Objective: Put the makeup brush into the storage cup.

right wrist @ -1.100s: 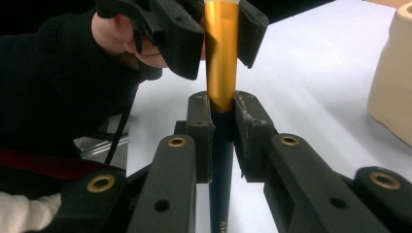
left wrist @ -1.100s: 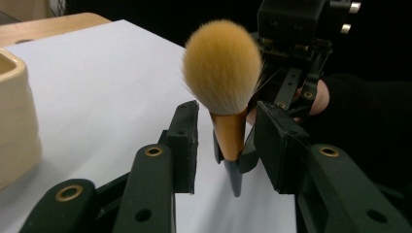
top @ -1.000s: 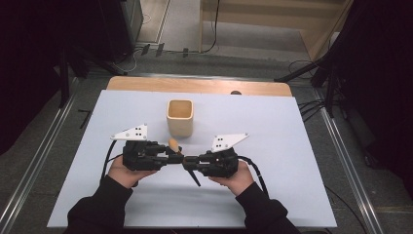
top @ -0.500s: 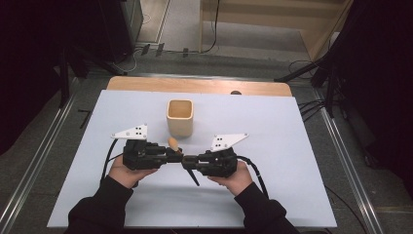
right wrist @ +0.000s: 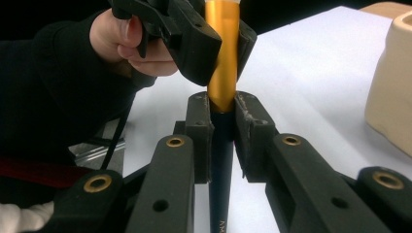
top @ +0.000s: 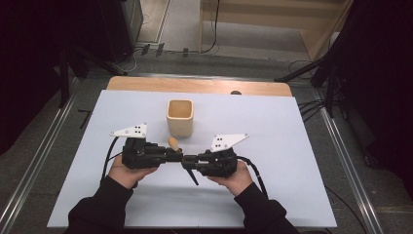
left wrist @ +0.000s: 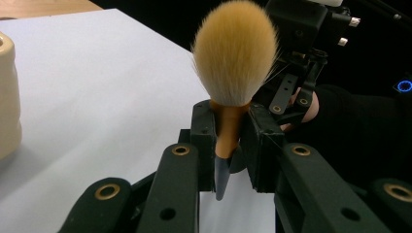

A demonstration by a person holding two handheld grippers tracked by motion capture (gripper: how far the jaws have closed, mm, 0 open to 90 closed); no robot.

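Note:
A makeup brush with tan bristles [top: 173, 144], an orange ferrule and a dark tapered handle is held over the white mat between both grippers, bristles pointing away from me. My left gripper [top: 176, 155] [left wrist: 228, 136] is shut on the orange ferrule just under the bristles [left wrist: 235, 53]; its jaws have just been closing on it. My right gripper [top: 187, 160] [right wrist: 222, 121] faces it and is shut on the brush [right wrist: 222, 58] where ferrule meets handle. Its jaws have just eased open slightly, with the handle still between the pads. The handle's tip [top: 194, 179] points toward me.
A cream square cup [top: 180, 117] [left wrist: 7, 97] [right wrist: 388, 82] stands upright on the white mat [top: 292, 146] just beyond the grippers. A wooden table edge [top: 195, 85] runs along the far side. Metal rails flank the table.

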